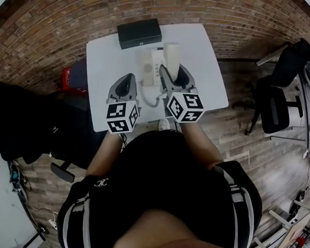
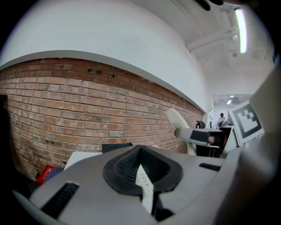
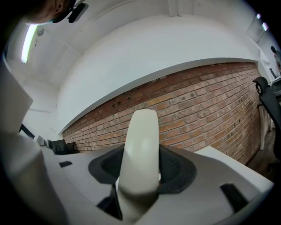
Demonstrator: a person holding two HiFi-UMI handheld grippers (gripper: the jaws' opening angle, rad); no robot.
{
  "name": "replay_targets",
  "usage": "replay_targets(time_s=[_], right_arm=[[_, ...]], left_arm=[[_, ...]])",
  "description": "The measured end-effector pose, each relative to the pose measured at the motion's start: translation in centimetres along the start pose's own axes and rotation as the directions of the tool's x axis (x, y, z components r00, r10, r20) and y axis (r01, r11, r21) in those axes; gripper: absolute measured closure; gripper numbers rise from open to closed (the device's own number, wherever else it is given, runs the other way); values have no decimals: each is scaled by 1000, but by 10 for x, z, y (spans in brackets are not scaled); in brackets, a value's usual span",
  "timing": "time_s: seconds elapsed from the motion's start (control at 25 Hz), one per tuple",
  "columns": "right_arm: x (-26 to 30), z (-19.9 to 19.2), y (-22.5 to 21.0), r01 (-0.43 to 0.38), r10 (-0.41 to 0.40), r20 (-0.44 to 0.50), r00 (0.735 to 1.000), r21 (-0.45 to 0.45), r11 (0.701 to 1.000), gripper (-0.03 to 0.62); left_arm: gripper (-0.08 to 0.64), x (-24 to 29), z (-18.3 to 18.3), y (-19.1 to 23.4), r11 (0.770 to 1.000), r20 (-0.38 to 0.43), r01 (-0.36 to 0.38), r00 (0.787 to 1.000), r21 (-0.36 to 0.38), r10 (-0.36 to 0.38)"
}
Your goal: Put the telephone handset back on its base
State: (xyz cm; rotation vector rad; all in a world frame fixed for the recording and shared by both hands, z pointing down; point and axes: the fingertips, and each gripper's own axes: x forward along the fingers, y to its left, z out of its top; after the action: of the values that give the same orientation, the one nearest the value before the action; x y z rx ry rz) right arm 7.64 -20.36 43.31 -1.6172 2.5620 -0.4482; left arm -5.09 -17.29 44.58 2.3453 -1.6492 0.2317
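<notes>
So the handset (image 3: 141, 149) is off the cradle right now. It's standing pretty much upright, just to the right of the telephone base (image 1: 149, 67), with its rounded top end poking up past the jaws. The right gripper (image 1: 172, 71) has it pinched: jaws spread wide with the pads squeezing either side of the cream plastic. You can see that dead-on in the right gripper view.

The base itself sits flat on the white table (image 1: 106, 61), roughly mid-table. The curly cord (image 1: 148, 97) loops on the tabletop on the near side of the base, toward the person.

The left gripper (image 1: 127, 78) hangs just left of the base and a bit nearer to the person. Its jaws are pressed together with nothing in them, and it isn't touching the phone.

Beyond the base, at the far edge of the table, there's a black box (image 1: 139, 33). A brick wall (image 2: 66, 101) runs behind that. Well off to the right of the base, away from the table, is a black office chair (image 1: 272, 106).
</notes>
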Motion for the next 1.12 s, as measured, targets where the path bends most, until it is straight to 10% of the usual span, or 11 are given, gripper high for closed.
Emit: replay_targets(time_s=[0.44, 1.12], right_arm=[[55, 4, -34, -115, 117, -87, 989, 29, 993, 390], [115, -100, -38, 54, 28, -407, 913, 187, 981, 388]], left_arm=[[565, 58, 14, 2, 992, -20, -125, 992, -34, 124], [565, 62, -10, 55, 983, -87, -159, 985, -92, 151]])
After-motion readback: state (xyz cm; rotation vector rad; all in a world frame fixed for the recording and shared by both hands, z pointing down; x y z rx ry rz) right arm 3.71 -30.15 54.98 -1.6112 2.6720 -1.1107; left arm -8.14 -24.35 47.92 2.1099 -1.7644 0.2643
